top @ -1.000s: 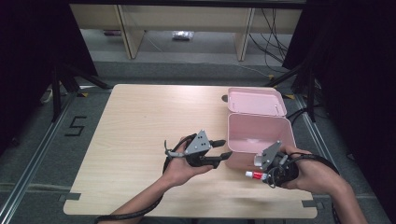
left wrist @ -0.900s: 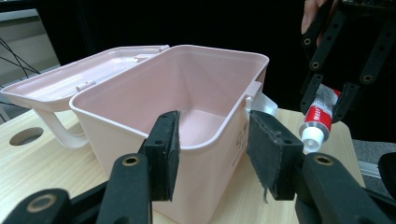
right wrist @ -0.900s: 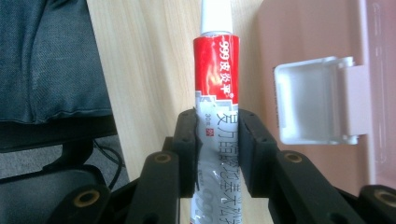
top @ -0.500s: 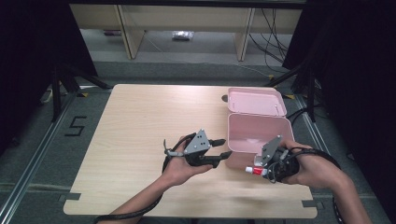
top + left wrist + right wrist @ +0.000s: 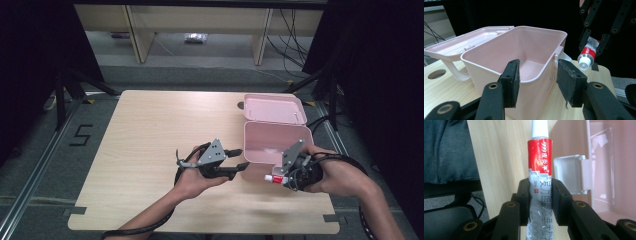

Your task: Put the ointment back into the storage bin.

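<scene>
The wooden surface [image 5: 150,150] carries a pink plastic box [image 5: 272,142] near its right edge, and the lid [image 5: 272,107] of this box is already thrown back on the far side, so the inside stands open and looks empty as far as the left gripper view shows it. I judge that the work in hand is to put the tube of ointment [image 5: 540,170] into this box: the opening of the lid and the picking up of the tube seem done, while the carrying over the rim and the letting go are not yet done. The left claw [image 5: 240,159] rests beside the near left corner of the box with its pads apart; in its own view the corner of the box wall stands between the two pads, but I cannot tell whether they touch it, so I take it as released. The right claw [image 5: 276,178] is clenched on the lower, silver part of the tube, and the white cap [image 5: 584,62] points toward the left, just outside the near right corner of the box, above the surface. Compared with the picture of one second ago, very little differs: the right hand [image 5: 340,175] sits slightly nearer to the box, the left hand [image 5: 197,175] is in the same place, and box and lid have not shifted
</scene>
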`<state>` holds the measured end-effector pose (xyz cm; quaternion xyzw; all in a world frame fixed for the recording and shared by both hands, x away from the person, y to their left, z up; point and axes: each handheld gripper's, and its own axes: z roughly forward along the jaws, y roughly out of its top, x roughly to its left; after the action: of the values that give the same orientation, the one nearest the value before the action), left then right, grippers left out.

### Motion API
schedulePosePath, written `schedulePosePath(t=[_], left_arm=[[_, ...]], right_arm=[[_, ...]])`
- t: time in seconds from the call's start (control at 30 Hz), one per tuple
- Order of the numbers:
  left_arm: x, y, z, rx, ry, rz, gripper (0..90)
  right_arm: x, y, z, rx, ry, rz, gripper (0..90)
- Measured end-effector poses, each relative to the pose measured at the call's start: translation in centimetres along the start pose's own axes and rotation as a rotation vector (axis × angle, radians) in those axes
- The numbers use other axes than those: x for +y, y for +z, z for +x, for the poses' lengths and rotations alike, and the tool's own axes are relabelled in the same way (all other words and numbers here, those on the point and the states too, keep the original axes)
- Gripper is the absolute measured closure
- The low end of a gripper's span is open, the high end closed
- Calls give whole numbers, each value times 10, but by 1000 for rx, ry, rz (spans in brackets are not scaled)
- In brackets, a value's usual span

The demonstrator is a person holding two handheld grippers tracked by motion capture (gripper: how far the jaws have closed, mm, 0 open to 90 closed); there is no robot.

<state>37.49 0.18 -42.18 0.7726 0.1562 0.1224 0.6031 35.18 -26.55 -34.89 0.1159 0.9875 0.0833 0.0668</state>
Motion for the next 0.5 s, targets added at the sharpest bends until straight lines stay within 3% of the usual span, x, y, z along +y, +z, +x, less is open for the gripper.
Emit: schedulePosePath(t=[0.07, 0.1, 0.13, 0.2, 0.23, 0.33, 0.37, 0.4, 0.43, 0.5], left_arm=[[0, 0, 0, 0, 0, -1, 525], [0, 0, 0, 1, 0, -1, 525], [0, 0, 0, 0, 0, -2, 525], [0, 0, 0, 0, 1, -1, 525], [0, 0, 0, 0, 0, -1, 525], [0, 0, 0, 1, 1, 1, 525], [0, 0, 0, 0, 2, 2, 524], [0, 0, 0, 0, 3, 2, 524], [0, 0, 0, 0, 4, 3, 524], [0, 0, 0, 0, 3, 2, 524]], right_arm=[[0, 0, -2, 1, -18, -4, 718], [0, -2, -1, -6, 9, 7, 718], [0, -3, -5, -10, -30, 9, 717], [0, -3, -6, -5, -38, -2, 717], [0, -6, -4, -14, 12, 13, 718], [0, -6, -6, -17, 5, 6, 718], [0, -6, -13, -15, -62, -18, 717], [0, -6, -13, -15, -62, -18, 717], [0, -8, -11, -19, -11, -4, 718], [0, -11, -12, -28, 6, 8, 718]])
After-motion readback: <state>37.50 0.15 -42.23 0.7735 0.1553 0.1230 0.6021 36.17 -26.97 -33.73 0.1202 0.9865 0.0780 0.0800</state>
